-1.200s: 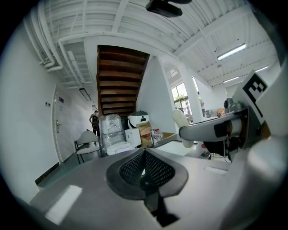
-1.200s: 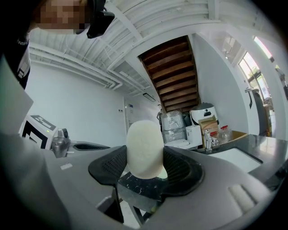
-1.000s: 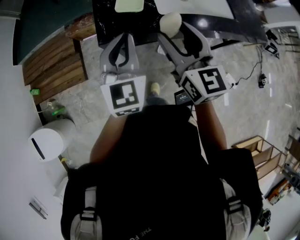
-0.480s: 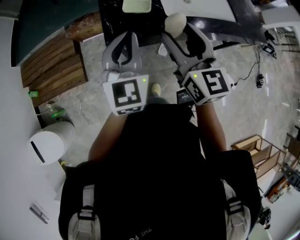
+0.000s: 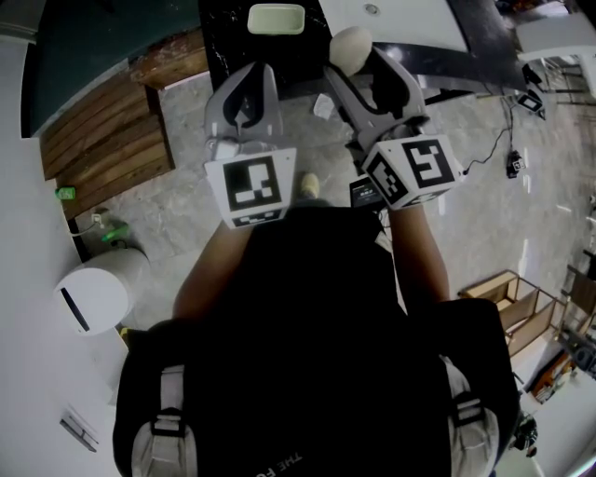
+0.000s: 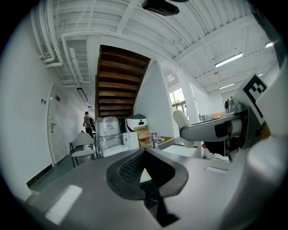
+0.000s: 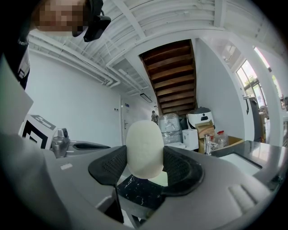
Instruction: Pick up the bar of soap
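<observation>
Cream-coloured and rounded at its end, the bar of soap [image 7: 144, 146] stands upright between the two dark ribbed pads of the right hand-held gripper [image 7: 145, 167], which is clamped on its lower part from both sides. In the head view the soap is held up off the surface, at the far end of that gripper, over the near edge of the black marbled counter [image 5: 223, 42]. On the counter just to the far left of the soap lies a pale green, shallow tray [image 5: 276, 18]. A white sink [image 5: 400, 14] sits to the right of it.

The left hand-held gripper [image 6: 144, 157] is held just to the left of the right one, at about the same height. Its jaws are drawn together with their tips meeting, and nothing is held between them. Only a small triangular gap below the tips lets a pale patch and the dark marble show through.

Each gripper carries a cube with square black-and-white markers near the person's hands. The person wears a black top. On the grey stone floor [image 5: 186, 196] to the left lie brown wooden boards [image 5: 102, 121], and nearer stands a white round bin [image 5: 93, 293].
</observation>
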Available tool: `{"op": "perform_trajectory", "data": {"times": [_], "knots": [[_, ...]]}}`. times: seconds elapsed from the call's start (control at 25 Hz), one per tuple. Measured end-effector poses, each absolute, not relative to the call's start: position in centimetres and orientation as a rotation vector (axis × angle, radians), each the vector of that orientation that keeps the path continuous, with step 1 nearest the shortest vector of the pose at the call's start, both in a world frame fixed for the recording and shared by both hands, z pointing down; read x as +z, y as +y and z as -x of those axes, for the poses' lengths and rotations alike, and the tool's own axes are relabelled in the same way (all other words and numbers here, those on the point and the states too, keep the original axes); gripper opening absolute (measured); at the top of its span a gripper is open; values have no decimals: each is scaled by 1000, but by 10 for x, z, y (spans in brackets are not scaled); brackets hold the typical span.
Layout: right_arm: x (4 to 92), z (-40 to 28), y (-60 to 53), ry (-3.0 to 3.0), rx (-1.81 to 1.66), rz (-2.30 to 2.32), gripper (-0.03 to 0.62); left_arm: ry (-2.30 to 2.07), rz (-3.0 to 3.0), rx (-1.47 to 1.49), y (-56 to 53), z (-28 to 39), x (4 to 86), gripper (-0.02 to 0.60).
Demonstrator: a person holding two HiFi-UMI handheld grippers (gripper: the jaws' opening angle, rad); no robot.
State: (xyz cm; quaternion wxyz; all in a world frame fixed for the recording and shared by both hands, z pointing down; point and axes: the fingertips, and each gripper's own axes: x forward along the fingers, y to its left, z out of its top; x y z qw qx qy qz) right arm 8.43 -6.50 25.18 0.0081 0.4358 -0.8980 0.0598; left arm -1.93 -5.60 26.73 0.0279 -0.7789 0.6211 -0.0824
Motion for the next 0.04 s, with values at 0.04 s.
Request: {"op": "perform_trajectory", "data": {"times": [0.04], "knots": [[252,-82,-66,-2806,185,-1363,270,1914,2406,-259,-58,21,268,-2]]}}
